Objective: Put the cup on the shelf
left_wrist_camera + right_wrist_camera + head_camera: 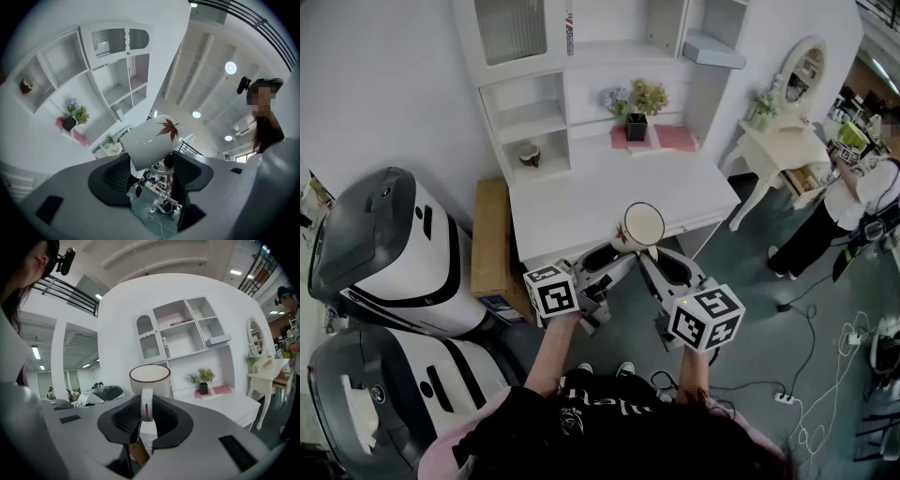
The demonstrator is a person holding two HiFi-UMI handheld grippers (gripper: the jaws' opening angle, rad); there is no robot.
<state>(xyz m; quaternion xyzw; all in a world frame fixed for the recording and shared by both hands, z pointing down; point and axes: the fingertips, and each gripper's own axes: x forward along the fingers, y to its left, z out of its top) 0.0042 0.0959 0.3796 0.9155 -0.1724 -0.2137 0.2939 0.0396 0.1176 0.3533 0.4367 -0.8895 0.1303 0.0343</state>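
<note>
The cup (639,228) is being pinched by its handle in the right gripper (146,414), over the desk's (609,192) front edge. The left gripper (149,172) is being held spread around its body. The shelf (532,120) is lying ahead-left, beyond both.

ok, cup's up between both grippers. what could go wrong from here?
1. The right gripper pinches only the thin handle; the cup could swivel on it.
2. The left gripper has wide jaws around the tilted body, near their tips; I can't tell if they press, so support there may be weak.
3. One shelf cubby already holds a small thing; the cup could knock it.
</note>
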